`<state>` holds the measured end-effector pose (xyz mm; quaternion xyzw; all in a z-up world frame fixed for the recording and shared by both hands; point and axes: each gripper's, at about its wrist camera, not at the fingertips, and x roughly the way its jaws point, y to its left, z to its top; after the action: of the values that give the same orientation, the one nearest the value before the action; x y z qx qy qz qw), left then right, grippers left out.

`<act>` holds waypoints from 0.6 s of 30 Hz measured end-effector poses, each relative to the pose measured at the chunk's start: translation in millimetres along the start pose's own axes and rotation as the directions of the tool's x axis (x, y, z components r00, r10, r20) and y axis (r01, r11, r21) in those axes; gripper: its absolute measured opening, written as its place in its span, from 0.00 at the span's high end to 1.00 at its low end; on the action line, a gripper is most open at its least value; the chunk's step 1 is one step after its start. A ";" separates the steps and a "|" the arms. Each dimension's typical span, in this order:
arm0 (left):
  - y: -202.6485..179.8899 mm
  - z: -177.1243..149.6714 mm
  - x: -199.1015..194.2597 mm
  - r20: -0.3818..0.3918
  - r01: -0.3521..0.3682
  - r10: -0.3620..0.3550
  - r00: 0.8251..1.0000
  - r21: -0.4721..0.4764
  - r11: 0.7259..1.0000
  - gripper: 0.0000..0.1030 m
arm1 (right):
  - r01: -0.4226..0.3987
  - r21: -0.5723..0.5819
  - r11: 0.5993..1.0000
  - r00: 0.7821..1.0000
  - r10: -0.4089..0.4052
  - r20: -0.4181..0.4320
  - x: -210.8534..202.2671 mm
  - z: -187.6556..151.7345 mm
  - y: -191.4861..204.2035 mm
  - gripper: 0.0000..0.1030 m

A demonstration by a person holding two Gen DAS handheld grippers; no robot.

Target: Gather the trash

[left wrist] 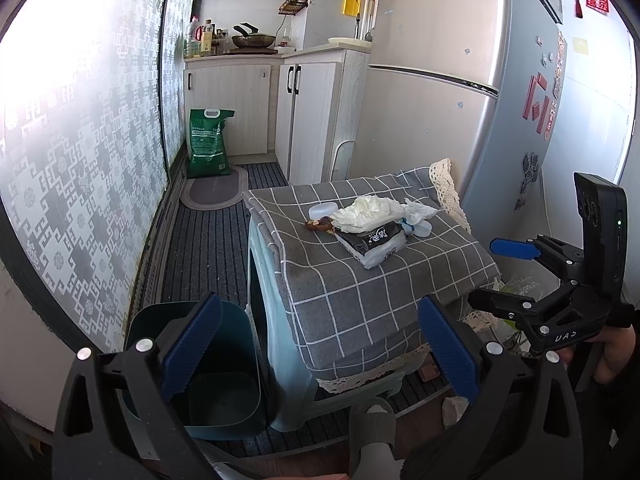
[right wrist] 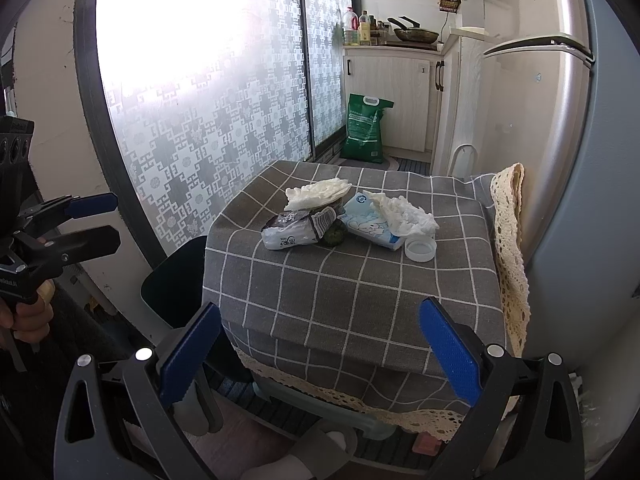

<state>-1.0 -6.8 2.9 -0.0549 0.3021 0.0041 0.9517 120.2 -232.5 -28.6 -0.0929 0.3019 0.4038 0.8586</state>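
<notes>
Trash pile (right wrist: 340,216) lay ahead on checked cloth (right wrist: 360,288), nearer right gripper (right wrist: 320,344); both grippers spread, empty; bin (left wrist: 208,380) beneath left gripper (left wrist: 320,344).

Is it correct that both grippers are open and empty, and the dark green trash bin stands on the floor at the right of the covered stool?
Not quite. The dark green trash bin stands at the left of the covered stool, as the left wrist view shows. Both the left gripper and right gripper are open and empty.
</notes>
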 end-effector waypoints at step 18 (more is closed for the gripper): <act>-23.7 47.9 36.7 -0.038 0.054 -0.048 0.998 0.182 0.982 0.22 | -0.014 0.076 0.997 0.998 0.010 0.057 -8.2 11.4 -20.2 0.03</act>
<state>57.5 -26.2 23.1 0.0250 0.3157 -0.0491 0.9472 136.3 -246.4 -16.3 -0.0468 0.2932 0.3996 0.8673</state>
